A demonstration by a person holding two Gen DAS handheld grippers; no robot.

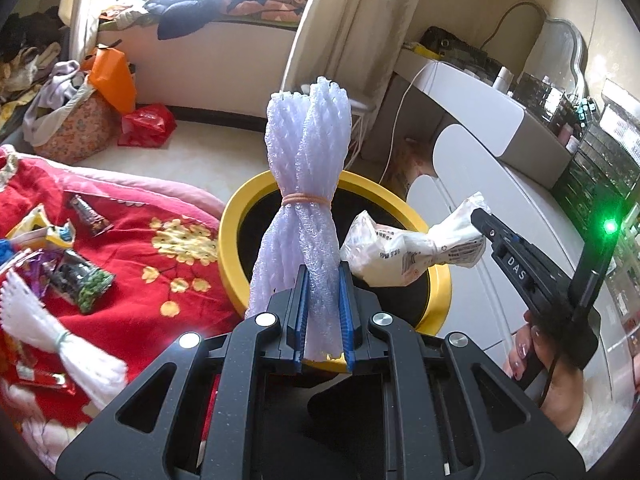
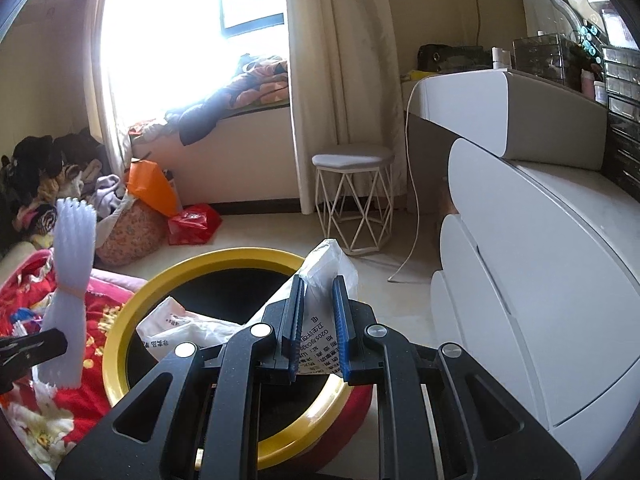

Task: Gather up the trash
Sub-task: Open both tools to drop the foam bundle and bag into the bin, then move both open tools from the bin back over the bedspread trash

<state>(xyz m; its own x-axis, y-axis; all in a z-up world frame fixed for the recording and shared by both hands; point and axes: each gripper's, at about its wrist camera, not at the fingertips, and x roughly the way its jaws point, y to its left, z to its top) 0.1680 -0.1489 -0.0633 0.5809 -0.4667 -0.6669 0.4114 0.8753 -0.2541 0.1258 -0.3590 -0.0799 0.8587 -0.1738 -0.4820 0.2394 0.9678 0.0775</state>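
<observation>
Left wrist view shows our left gripper point(image 1: 323, 312) closed on a foam net bundle point(image 1: 306, 184), the blue pads pressing its lower end. The bundle stands nearly upright, long axis along the fingers, its free end pointing away from the camera, w/ an orange rubber band point(image 1: 306, 200) around the middle. It hangs above the near rim of the yellow-rimmed bin point(image 1: 234, 240).

Our right gripper point(image 2: 318, 320) has its jaws part closed on a crumpled white plastic bag point(image 2: 320, 280), squeezed at one end. The rest of the bag droops to the left over the bin opening, so its long axis goes approx. across the bin, from the right rim toward the centre.

We judge the step now is the drop: both pieces are carried over the bin and not yet released. Next move needs both jaws to open wide. The foam bundle should first come a bit more forward, past the rim, or it may fall outside on the red blanket point(image 1: 132, 240).

More trash waits on the blanket at its left edge: snack wrappers point(image 1: 80, 276) and a second foam net bundle point(image 1: 60, 340).
</observation>
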